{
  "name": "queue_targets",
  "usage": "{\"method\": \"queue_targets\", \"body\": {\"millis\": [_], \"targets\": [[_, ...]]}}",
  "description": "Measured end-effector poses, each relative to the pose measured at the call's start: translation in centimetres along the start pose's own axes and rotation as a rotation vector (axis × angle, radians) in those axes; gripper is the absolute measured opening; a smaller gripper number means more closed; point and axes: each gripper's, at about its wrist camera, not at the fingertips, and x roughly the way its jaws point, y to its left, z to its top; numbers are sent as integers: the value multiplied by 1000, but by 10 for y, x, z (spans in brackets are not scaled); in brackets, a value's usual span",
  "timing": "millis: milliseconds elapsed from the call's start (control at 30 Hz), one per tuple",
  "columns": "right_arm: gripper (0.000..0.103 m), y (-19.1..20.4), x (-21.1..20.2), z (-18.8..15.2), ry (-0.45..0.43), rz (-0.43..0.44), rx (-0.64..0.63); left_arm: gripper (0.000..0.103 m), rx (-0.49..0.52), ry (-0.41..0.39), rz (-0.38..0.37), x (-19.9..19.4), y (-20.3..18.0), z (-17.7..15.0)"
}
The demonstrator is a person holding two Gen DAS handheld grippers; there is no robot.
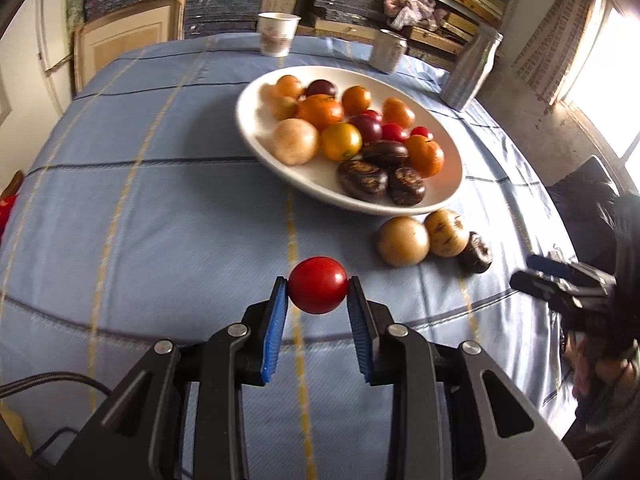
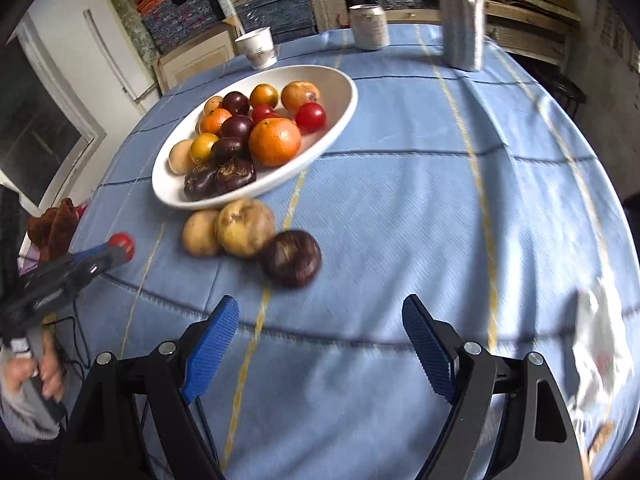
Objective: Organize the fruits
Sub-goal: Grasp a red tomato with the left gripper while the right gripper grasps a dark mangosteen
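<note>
My left gripper (image 1: 318,286) is shut on a small red tomato (image 1: 318,285), held just above the blue cloth; the same tomato (image 2: 122,243) shows at the left of the right wrist view. Beyond it lies a white oval plate (image 1: 448,196) holding several oranges, red tomatoes, tan and dark purple fruits. Two tan fruits (image 1: 403,241) and a dark purple fruit (image 1: 475,257) rest on the cloth beside the plate. My right gripper (image 2: 320,312) is open with nothing between its blue pads, hovering near the dark purple fruit (image 2: 291,258).
A paper cup (image 1: 277,34), a tin can (image 1: 387,50) and a silver bottle (image 1: 472,68) stand at the table's far side. A white crumpled wrapper (image 2: 600,344) lies at the right. Shelves with stacked boxes rise behind the table.
</note>
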Motion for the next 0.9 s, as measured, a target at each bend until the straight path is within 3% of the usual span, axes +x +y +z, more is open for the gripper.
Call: {"method": "queue_targets", "body": {"millis": [233, 567, 667, 800, 900], "targets": [[84, 18, 22, 11, 25, 22, -82, 30, -53, 0, 57, -15, 22, -14], [73, 17, 37, 15, 37, 25, -98, 30, -62, 8, 79, -18, 24, -19], [52, 16, 38, 17, 37, 10, -112, 30, -64, 11, 78, -17, 24, -19], [43, 15, 37, 17, 41, 23, -115, 30, -62, 16, 73, -15, 24, -19], [42, 16, 36, 14, 40, 21, -118, 30, -56, 21, 66, -12, 21, -18]]}}
